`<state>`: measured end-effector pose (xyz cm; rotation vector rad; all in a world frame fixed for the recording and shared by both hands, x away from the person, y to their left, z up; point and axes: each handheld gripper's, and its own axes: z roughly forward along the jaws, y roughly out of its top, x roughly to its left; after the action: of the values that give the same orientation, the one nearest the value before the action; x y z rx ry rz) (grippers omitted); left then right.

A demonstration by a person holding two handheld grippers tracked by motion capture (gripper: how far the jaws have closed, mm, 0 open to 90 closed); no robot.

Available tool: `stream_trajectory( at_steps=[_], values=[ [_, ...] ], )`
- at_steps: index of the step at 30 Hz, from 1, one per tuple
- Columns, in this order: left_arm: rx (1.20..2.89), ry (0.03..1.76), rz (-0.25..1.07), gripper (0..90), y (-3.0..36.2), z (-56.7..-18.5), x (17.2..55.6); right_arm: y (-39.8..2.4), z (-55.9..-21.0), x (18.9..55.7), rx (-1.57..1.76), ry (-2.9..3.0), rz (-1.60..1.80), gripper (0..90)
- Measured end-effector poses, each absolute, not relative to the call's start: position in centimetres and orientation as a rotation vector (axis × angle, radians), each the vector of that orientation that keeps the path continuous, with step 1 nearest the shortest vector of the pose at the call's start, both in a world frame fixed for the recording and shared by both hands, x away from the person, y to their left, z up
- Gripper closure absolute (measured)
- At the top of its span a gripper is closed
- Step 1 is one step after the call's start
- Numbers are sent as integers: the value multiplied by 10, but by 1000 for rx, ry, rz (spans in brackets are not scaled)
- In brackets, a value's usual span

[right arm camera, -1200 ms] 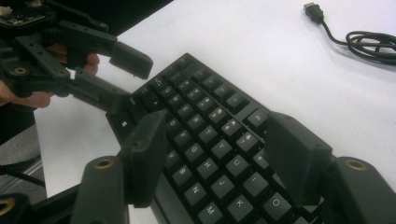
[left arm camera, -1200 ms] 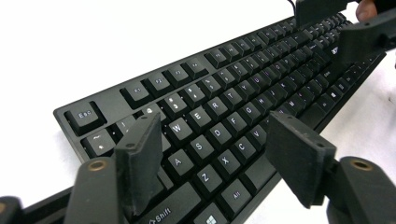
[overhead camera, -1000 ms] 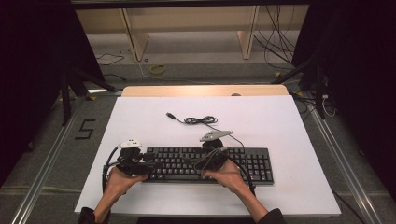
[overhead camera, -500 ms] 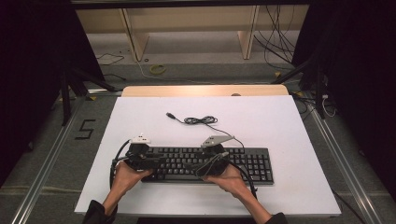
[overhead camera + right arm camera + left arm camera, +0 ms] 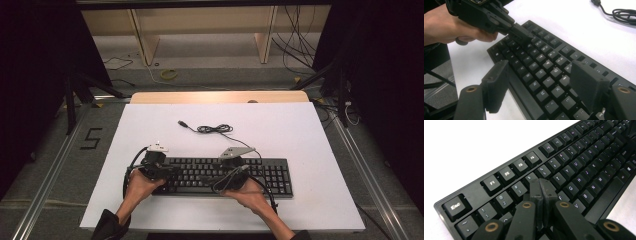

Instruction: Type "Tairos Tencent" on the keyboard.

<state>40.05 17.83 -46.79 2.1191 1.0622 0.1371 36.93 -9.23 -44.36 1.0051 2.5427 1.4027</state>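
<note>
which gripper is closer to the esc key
Left. The left gripper sits shut over the number row near the Esc key; the right gripper hangs open farther along the keyboard.

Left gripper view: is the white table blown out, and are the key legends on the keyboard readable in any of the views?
Left gripper view: the table is overexposed to flat white; legends on the keyboard read near the shut left gripper and soften farther off. Right gripper view: legends blurry, open right gripper soft. High view: keyboard too small to read.
</note>
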Motion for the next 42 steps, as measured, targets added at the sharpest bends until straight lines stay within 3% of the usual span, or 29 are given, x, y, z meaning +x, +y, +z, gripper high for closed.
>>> stream_trajectory(
  at_steps=[22,34,42],
  values=[
    [2124,1073,149,887,175,-466,401,-94,-444,368,1013,2536,1408,327],
    [2067,1057,91,673,178,-456,396,-90,-443,369,1003,2530,1405,358],
    [2047,1045,76,561,182,-453,392,-87,-442,370,998,2542,1392,425]
  ],
)
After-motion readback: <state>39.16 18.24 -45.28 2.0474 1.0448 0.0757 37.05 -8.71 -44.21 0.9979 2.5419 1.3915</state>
